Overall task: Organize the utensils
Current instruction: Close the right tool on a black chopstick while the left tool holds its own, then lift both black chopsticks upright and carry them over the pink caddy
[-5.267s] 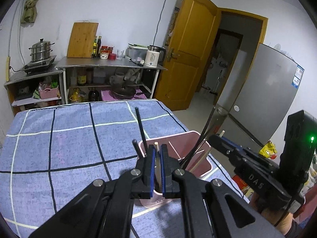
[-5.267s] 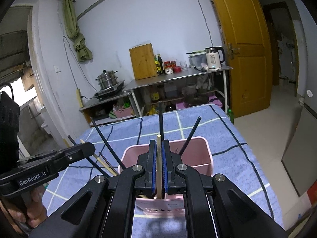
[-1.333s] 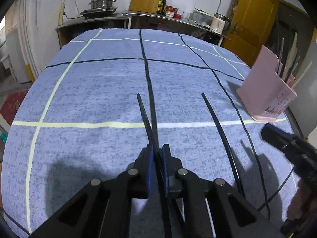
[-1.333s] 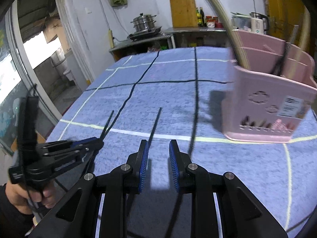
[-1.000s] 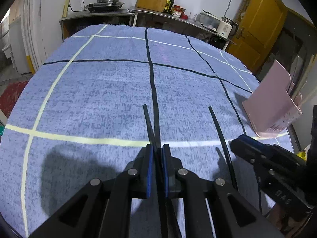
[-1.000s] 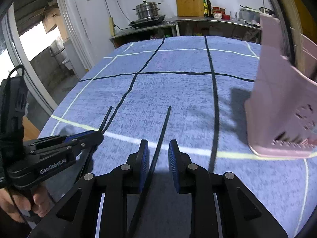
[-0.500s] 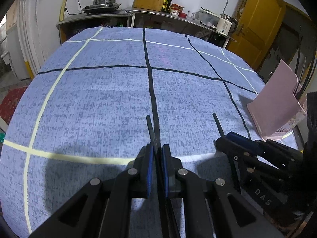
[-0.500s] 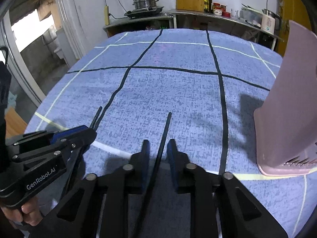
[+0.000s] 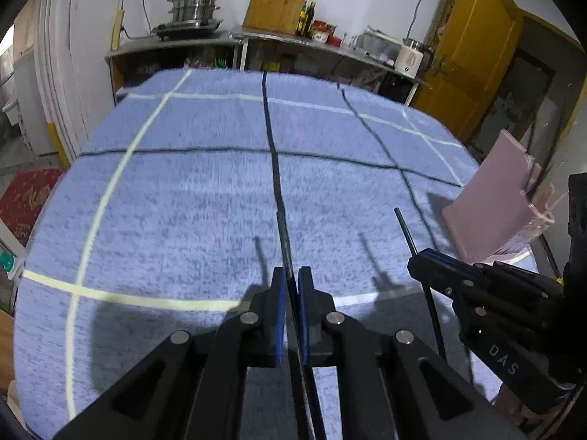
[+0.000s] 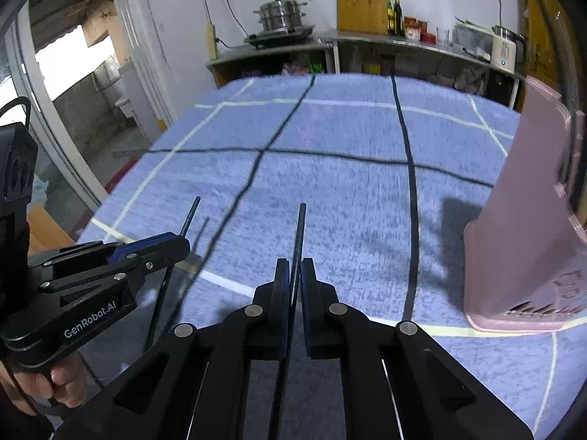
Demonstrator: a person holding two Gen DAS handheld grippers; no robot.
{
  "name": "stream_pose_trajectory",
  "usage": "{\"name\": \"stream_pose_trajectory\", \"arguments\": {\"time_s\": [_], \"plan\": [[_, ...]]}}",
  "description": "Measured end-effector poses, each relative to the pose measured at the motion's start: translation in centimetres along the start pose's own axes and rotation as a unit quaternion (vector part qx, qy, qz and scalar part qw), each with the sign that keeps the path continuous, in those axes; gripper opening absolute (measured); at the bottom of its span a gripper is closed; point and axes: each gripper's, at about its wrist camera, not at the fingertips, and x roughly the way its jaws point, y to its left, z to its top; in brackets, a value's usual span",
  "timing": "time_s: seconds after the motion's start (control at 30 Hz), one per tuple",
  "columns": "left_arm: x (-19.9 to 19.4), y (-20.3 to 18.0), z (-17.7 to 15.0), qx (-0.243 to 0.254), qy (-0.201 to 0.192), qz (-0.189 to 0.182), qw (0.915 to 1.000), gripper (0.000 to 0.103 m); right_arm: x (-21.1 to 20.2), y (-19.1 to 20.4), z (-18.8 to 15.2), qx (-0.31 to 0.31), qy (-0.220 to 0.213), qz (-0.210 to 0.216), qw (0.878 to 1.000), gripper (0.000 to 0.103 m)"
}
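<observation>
My left gripper (image 9: 290, 278) has its jaws closing tight on a thin black chopstick (image 9: 284, 234), which sticks out forward, raised just above its shadow on the blue checked tablecloth (image 9: 183, 183). In the right wrist view my right gripper (image 10: 292, 267) also closes hard on a second black chopstick (image 10: 300, 231), likewise off the cloth. Each view shows the other tool: the right gripper (image 9: 416, 267) at the lower right, the left gripper (image 10: 183, 245) at the lower left with its chopstick (image 10: 191, 212). The pink utensil holder (image 10: 528, 238) stands on the table's right side (image 9: 491, 201).
Behind the table's far edge runs a metal counter (image 9: 293, 42) with a steamer pot (image 9: 192, 3), a wooden cutting board (image 9: 277, 2), bottles and a white kettle (image 9: 412, 58). A yellow door (image 9: 473, 55) is at the back right. A hand (image 10: 62, 377) grips the left tool.
The right gripper's jaws, open around the lying chopstick a second ago, have shut on it. Both grippers have risen a little, lifting their chopsticks off the cloth.
</observation>
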Motion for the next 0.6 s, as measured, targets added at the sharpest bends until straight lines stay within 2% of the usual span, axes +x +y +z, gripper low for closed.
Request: {"name": "stream_pose_trajectory", "arguments": {"time_s": [0.6], "plan": [[-10.4, -3.9, 3.7, 0.035, -0.101, -0.040, 0.9935, 0.006, -11.8, -0.2, 2.8, 0.009, -0.117, 0.004, 0.993, 0.005]]}}
